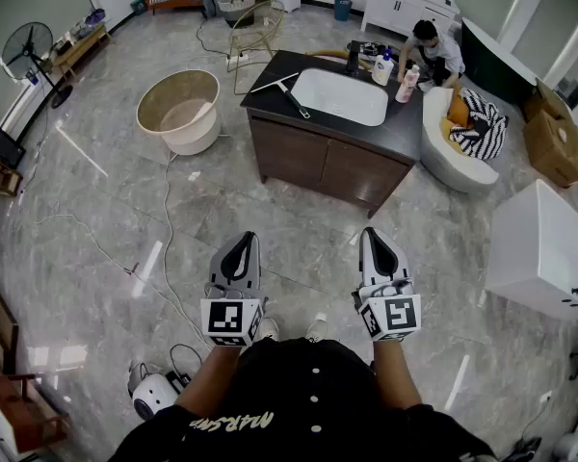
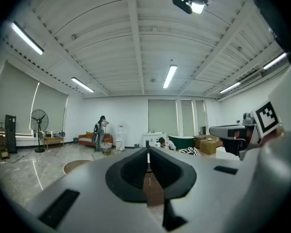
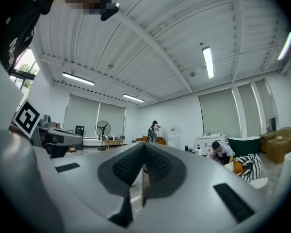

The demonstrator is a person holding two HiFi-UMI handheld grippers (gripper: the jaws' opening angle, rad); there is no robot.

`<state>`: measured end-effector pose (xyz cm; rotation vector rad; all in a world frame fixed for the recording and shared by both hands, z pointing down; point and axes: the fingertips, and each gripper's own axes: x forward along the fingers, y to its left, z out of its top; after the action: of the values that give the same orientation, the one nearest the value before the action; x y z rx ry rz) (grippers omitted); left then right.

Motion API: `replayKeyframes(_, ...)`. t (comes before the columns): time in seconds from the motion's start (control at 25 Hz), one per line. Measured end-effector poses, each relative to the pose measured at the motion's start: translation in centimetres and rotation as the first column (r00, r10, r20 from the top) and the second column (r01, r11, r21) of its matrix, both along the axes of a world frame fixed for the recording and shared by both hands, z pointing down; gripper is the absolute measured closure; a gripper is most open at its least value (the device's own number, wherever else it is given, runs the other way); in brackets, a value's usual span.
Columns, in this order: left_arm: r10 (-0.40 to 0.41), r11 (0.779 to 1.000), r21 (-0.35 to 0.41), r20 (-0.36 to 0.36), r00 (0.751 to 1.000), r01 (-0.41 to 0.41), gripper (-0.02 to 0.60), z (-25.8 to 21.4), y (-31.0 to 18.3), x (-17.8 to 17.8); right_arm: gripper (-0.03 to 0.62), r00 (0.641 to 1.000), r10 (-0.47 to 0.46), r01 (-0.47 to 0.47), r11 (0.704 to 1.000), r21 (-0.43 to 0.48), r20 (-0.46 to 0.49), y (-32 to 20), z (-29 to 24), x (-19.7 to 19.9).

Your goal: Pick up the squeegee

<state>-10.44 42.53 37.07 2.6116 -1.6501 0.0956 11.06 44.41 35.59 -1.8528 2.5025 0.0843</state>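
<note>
Ceiling strip lights (image 2: pixel 170 76) are lighting the rm bright & even, throwing white glare streaks across the glossy floor (image 1: pixel 125 191) w/ only soft shadows. Both gripper views are bending hard at the edges (fisheye, w/ dark vignetted corners). The left gripper (image 2: pixel 148 148) body up close is blurring while the bkgd is reading sharp.

The left tool (image 2: pixel 148 150) is closed and empty; past it, a brown cabinet (image 2: pixel 152 188); left of it, a fan (image 2: pixel 39 122) and a standing person (image 2: pixel 101 130).
</note>
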Motion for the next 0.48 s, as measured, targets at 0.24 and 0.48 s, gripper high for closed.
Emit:
replayKeyframes(0.24, 0.002, 1.0, -0.004, -0.004, 1.0, -0.002, 0.561, 0.23, -0.13, 0.21, 0.599, 1.0, -0.003, 0.003, 1.0, -0.001, 0.004, -0.2, 0.11, 0.03)
replayKeyframes(0.48, -0.003, 1.0, -0.008, -0.001, 1.0, 0.003, 0.561, 0.38, -0.33, 0.89, 0.599, 1.0, -0.014, 0.014, 1.0, -0.002, 0.009, -0.64, 0.39, 0.62)
